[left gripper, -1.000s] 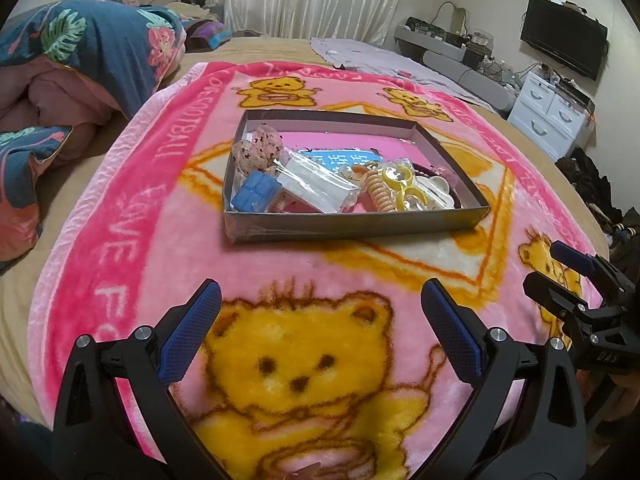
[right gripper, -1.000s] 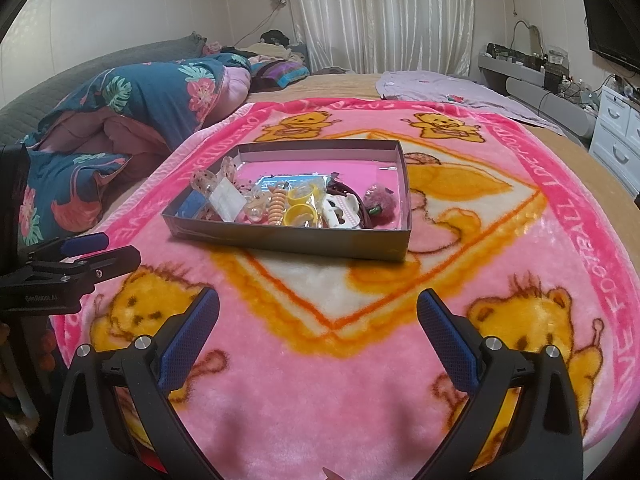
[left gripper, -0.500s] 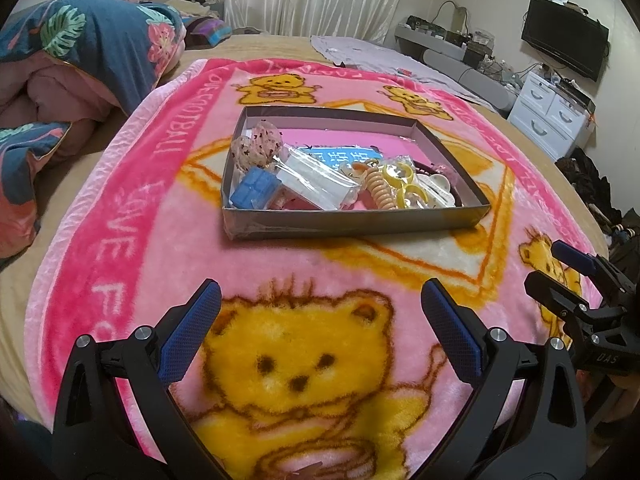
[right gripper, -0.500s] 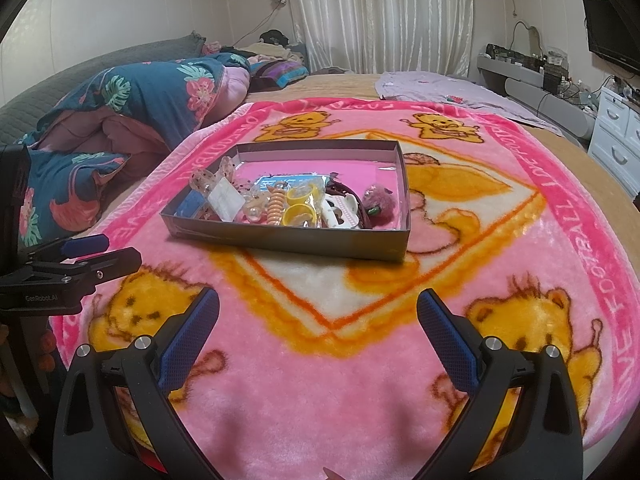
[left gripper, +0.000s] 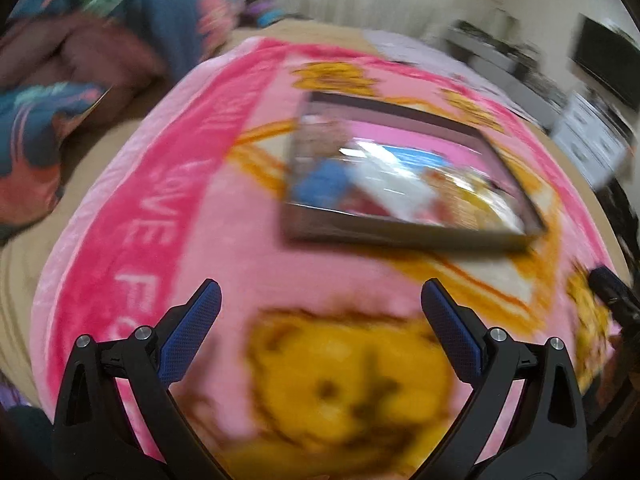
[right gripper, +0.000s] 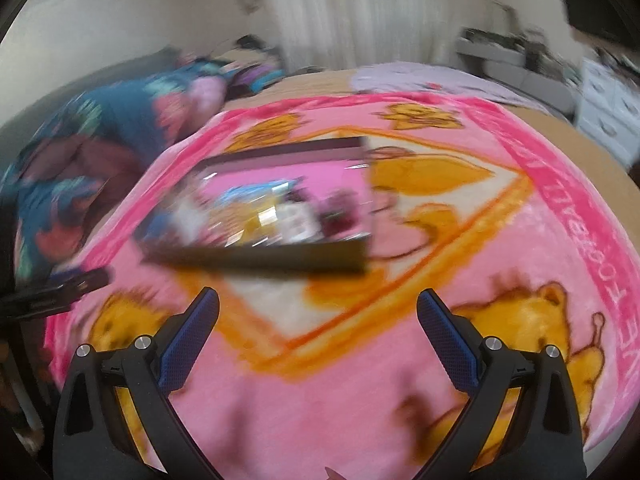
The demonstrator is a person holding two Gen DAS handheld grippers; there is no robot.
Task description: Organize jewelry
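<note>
Both views are blurred. The left hand-held gripper (left gripper: 320,304) and right hand-held gripper (right gripper: 318,306) hang released and empty above the pink blanket (right gripper: 400,400); the jewelry tray (left gripper: 400,236) lies toward 12 o'clock of each.

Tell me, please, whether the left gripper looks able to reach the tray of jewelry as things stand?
Probably yes: the left gripper is open and empty, and only bare pink blanket lies between it and the tray.

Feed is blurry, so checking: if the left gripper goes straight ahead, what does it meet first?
Probably the pink bear-print blanket; the open left gripper points at it, short of the grey cardboard tray. Depth unclear.
</note>
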